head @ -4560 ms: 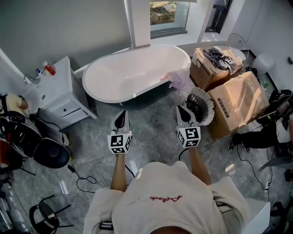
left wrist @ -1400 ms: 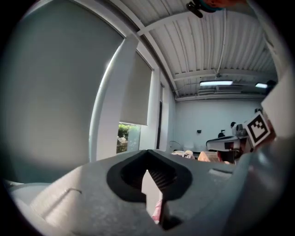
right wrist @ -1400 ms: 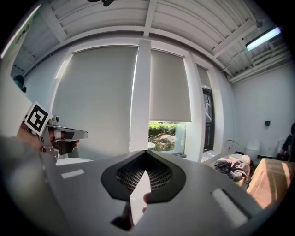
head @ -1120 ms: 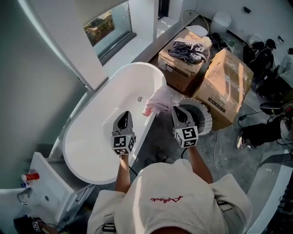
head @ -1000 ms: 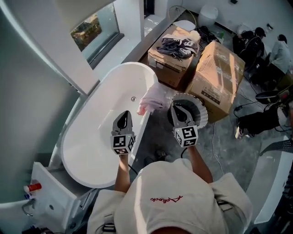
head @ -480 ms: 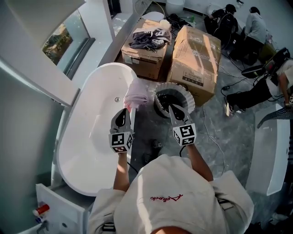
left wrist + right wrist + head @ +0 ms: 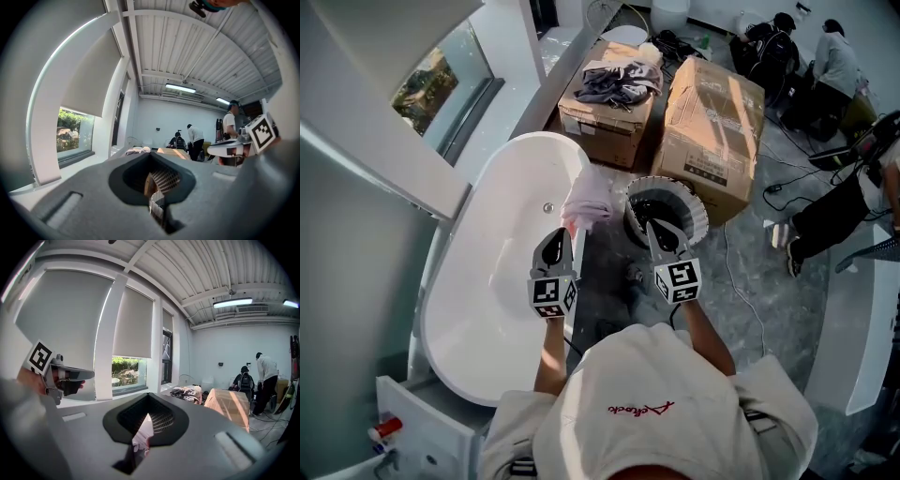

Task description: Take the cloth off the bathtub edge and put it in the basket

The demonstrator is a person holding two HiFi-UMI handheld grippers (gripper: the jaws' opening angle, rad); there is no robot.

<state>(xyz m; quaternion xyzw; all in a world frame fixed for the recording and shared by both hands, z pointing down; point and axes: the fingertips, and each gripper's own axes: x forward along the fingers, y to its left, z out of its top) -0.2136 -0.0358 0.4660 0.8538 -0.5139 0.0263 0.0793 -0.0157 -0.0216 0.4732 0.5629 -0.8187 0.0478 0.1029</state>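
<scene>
In the head view a pink cloth (image 7: 588, 202) hangs over the rim of the white bathtub (image 7: 487, 281), at its far right end. Just right of it on the floor stands a white ribbed basket (image 7: 697, 215) with a dark inside. My left gripper (image 7: 554, 236) is shut and empty, its tip just short of the cloth. My right gripper (image 7: 658, 229) is also shut and empty, its tip over the basket's near rim. In the right gripper view a pinkish patch shows through the gap between the shut jaws (image 7: 140, 439). The left gripper (image 7: 154, 197) view shows its jaws pressed together.
Two cardboard boxes stand behind the basket: one (image 7: 602, 127) with dark clothes (image 7: 617, 82) on top, and a taller one (image 7: 712, 112). People (image 7: 830, 66) sit at the far right, with cables on the floor. A white cabinet (image 7: 422, 431) stands lower left, a white counter (image 7: 853, 319) at right.
The view has swung, and both grippers have come closer to the cloth and basket. The cloth now lies just beyond the left gripper's tip. Both grippers stay shut and empty.
</scene>
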